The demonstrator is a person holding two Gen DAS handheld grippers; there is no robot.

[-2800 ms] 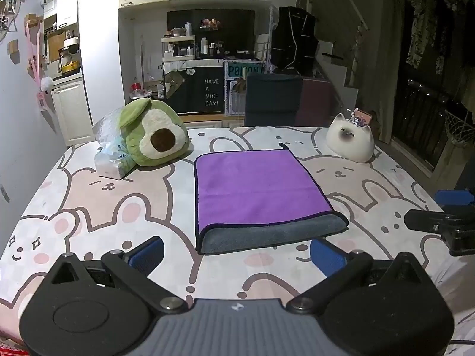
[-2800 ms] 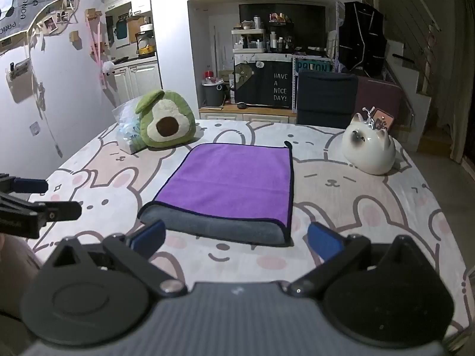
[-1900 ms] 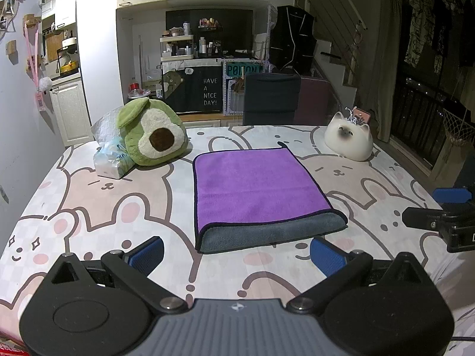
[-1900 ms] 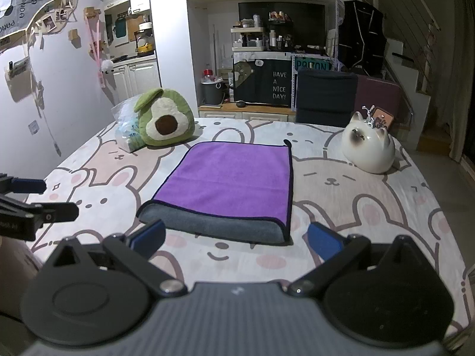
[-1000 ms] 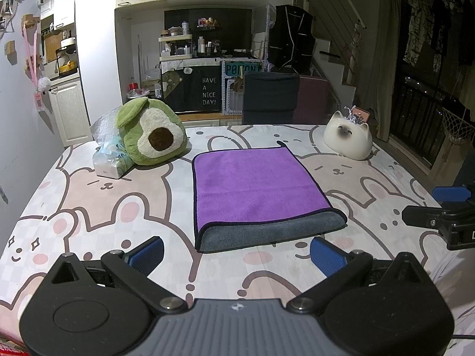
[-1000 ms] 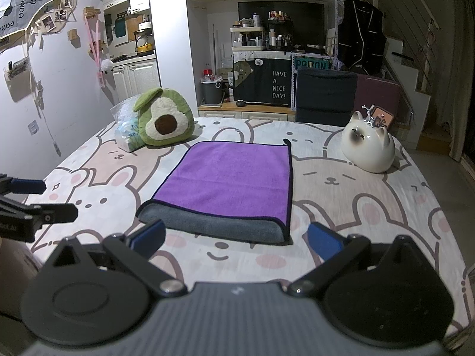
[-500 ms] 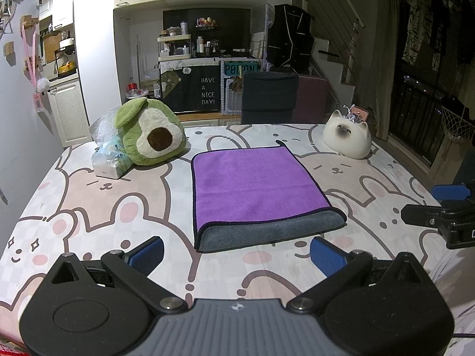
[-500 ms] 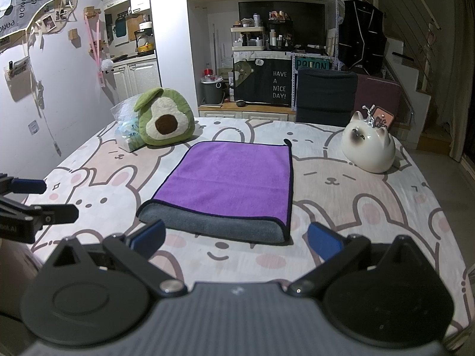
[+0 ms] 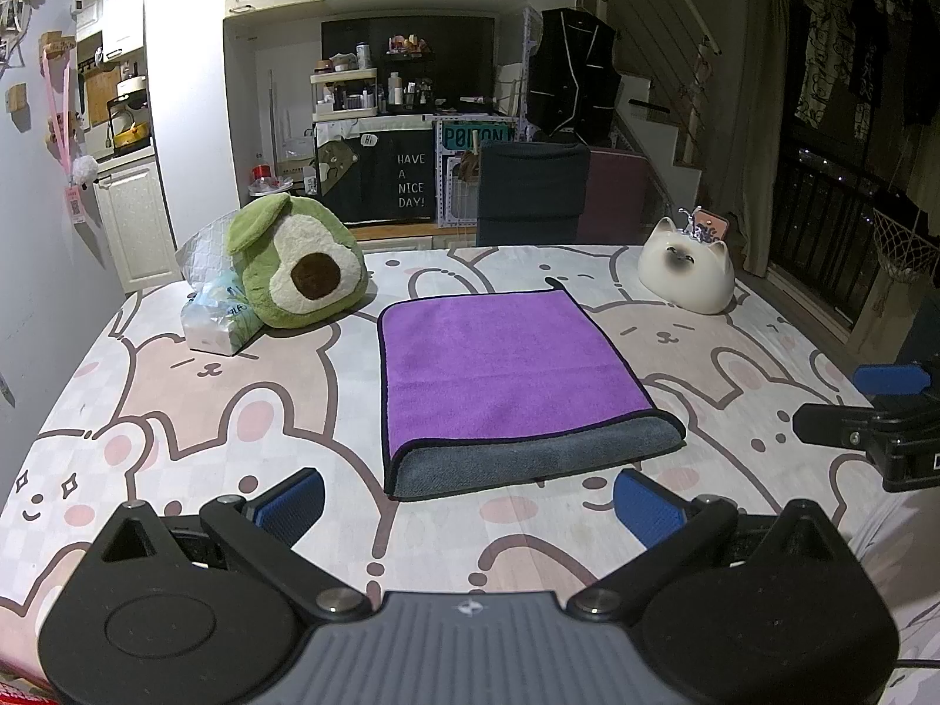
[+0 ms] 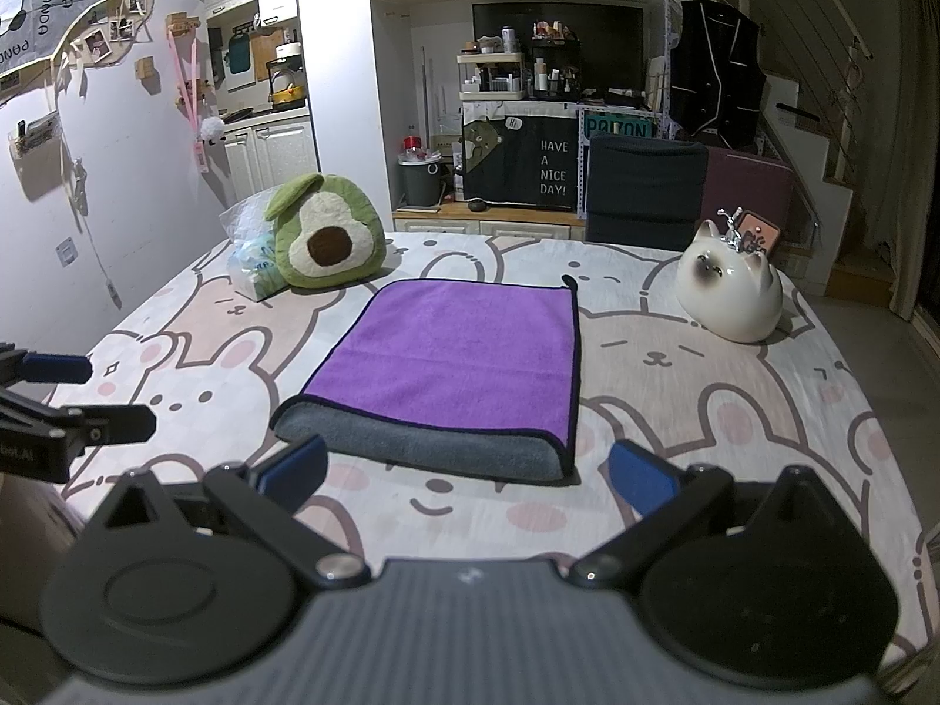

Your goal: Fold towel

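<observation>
A purple towel (image 9: 505,364) lies folded flat in the middle of the table, its grey underside showing as a rolled fold along the near edge; it also shows in the right wrist view (image 10: 458,370). My left gripper (image 9: 467,508) is open and empty, held just short of the towel's near edge. My right gripper (image 10: 467,473) is open and empty, also just short of the near fold. Each gripper shows at the edge of the other's view, the right one (image 9: 869,411) and the left one (image 10: 64,399), both off the towel.
The table wears a bunny-print cloth (image 9: 205,411). An avocado plush (image 9: 296,270) and a plastic tissue pack (image 9: 220,323) sit at the far left. A white cat-shaped ceramic (image 9: 687,270) sits at the far right. A dark chair (image 9: 531,191) stands behind the table.
Almost nothing: both grippers stay open and hover near the towel's front edge, with only a slight drift of view. The towel has not moved.
</observation>
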